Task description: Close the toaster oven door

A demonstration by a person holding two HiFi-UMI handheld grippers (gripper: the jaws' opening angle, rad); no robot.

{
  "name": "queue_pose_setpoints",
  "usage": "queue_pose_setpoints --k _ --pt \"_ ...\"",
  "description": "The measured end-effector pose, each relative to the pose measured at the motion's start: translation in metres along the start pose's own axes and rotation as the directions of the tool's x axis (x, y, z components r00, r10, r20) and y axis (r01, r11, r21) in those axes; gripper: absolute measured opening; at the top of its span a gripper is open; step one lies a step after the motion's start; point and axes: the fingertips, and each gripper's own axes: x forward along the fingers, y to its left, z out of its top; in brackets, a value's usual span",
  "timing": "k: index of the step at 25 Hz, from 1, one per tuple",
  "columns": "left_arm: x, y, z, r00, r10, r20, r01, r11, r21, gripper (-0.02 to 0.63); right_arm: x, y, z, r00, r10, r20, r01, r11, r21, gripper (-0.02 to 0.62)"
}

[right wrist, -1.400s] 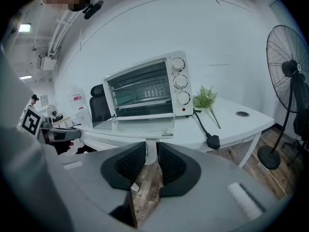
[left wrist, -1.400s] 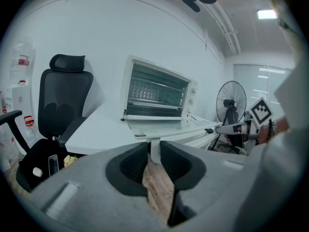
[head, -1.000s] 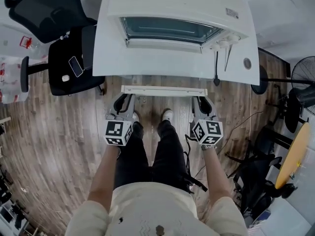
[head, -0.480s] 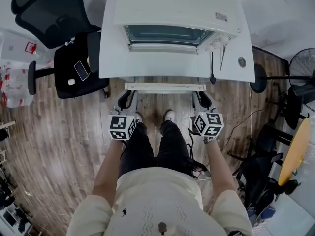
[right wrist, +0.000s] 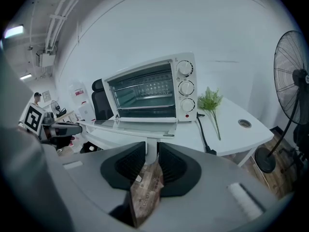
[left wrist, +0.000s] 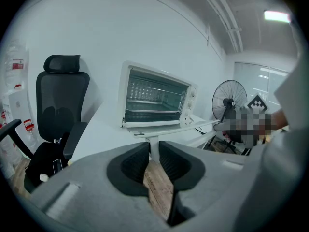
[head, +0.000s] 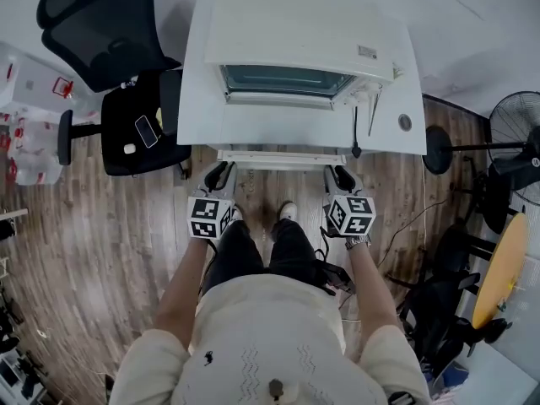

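The white toaster oven (head: 287,57) stands on a white table (head: 202,116). Its glass door (head: 281,156) hangs open, flat and level, out towards me. In the left gripper view the oven (left wrist: 154,98) and its lowered door (left wrist: 164,125) lie straight ahead, and in the right gripper view the oven (right wrist: 149,91) and door (right wrist: 130,124) do too. My left gripper (head: 221,172) is just short of the door's left front corner. Its jaws are closing, with a narrow gap and nothing between them (left wrist: 154,149). My right gripper (head: 340,175) sits near the right corner, narrowly open and empty (right wrist: 151,151).
A black office chair (head: 101,40) and a black seat with a phone on it (head: 139,129) stand left of the table. A black power cord (head: 355,129) and a green sprig (right wrist: 211,103) lie right of the oven. A standing fan (head: 515,129) is at the far right.
Both grippers have come forward, closer to the front edge of the open door. The head view has shifted a little, so the oven sits slightly further right.
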Motion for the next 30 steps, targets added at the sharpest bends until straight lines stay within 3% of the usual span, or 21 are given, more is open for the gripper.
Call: queue_pose_setpoints --k 30 --pt "0.0 0.001 0.036 0.999 0.009 -0.041 -0.01 1.0 -0.016 0.069 -0.004 0.0 0.035 0.999 -0.012 -0.052 0.012 1.0 0.011 0.103"
